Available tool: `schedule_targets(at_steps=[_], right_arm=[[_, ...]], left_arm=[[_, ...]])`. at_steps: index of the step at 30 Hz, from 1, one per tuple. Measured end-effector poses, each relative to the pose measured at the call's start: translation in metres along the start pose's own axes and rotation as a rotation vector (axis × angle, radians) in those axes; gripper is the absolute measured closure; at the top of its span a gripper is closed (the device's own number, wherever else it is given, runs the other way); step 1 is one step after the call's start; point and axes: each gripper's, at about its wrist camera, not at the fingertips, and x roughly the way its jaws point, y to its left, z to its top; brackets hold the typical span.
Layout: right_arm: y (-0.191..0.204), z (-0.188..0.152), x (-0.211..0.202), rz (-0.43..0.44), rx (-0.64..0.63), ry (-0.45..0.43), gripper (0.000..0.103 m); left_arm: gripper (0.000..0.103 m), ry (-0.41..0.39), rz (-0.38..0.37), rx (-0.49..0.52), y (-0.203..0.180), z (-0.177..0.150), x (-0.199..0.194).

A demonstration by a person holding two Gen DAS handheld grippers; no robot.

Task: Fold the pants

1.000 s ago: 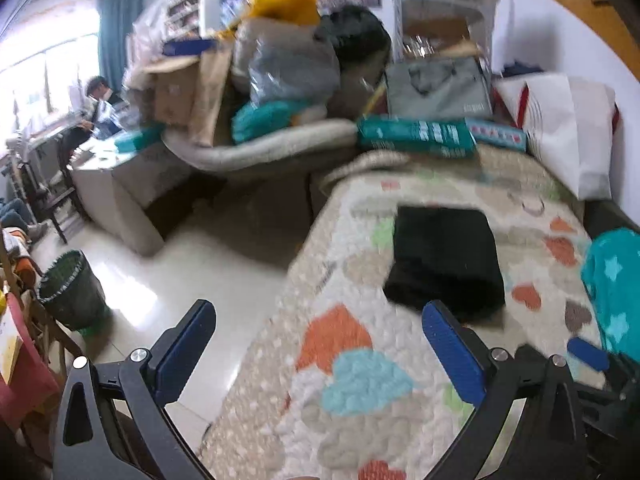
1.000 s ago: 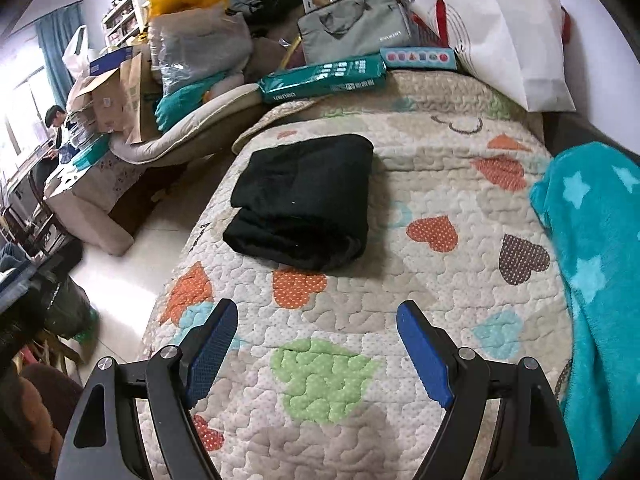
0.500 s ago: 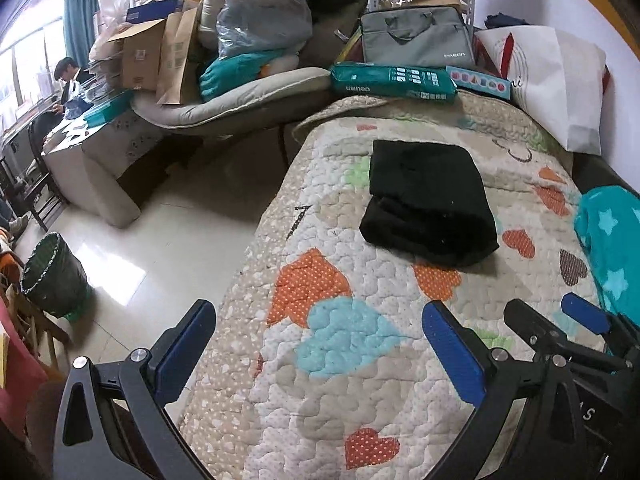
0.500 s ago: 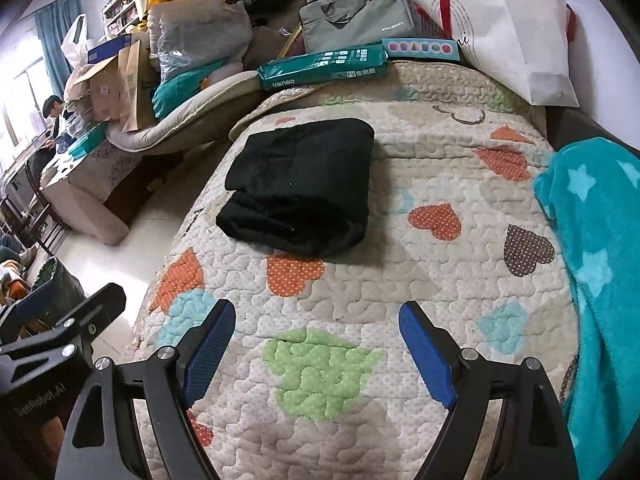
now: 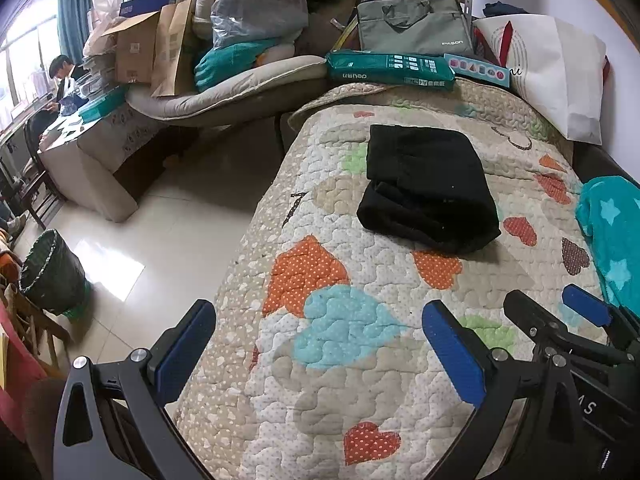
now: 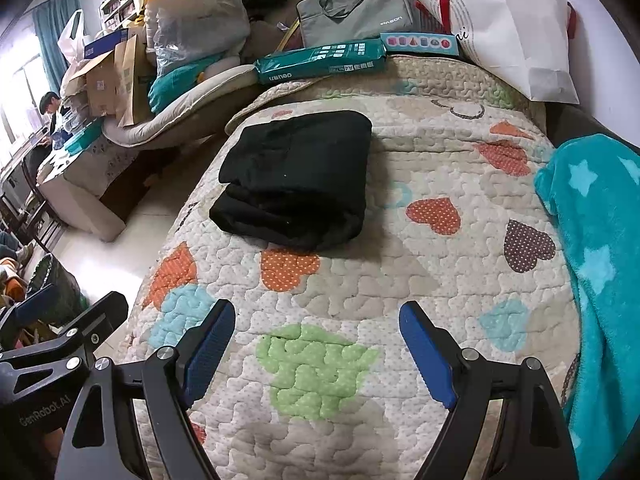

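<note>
The black pants [image 5: 428,188] lie folded into a compact rectangle on the heart-patterned quilt [image 5: 360,320] of the bed. They also show in the right wrist view [image 6: 296,178]. My left gripper [image 5: 320,344] is open and empty, low over the near part of the quilt by the bed's left edge. My right gripper [image 6: 316,344] is open and empty, held above the quilt well short of the pants. The right gripper's blue tips also show at the lower right of the left wrist view [image 5: 584,308].
A teal star blanket [image 6: 600,240] lies along the bed's right side. A white bag [image 6: 508,32], a green box [image 6: 320,62] and a grey case [image 6: 356,10] sit at the bed's far end. A bin [image 5: 48,272] stands on the floor at left, past a cluttered sofa [image 5: 224,88].
Both grippers have drawn back and lowered a little, so the pants look farther off. The left view has swung right toward the bed. The pants have not moved.
</note>
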Motion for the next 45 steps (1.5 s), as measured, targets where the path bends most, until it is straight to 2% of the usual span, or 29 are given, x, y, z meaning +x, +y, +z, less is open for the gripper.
schedule_targets(at_steps=[45], right_arm=[[-0.008,-0.003,0.012,-0.021,0.007,0.035,0.014]], left_arm=[[0.000,0.084,-0.010,-0.016,0.002,-0.012,0.020]])
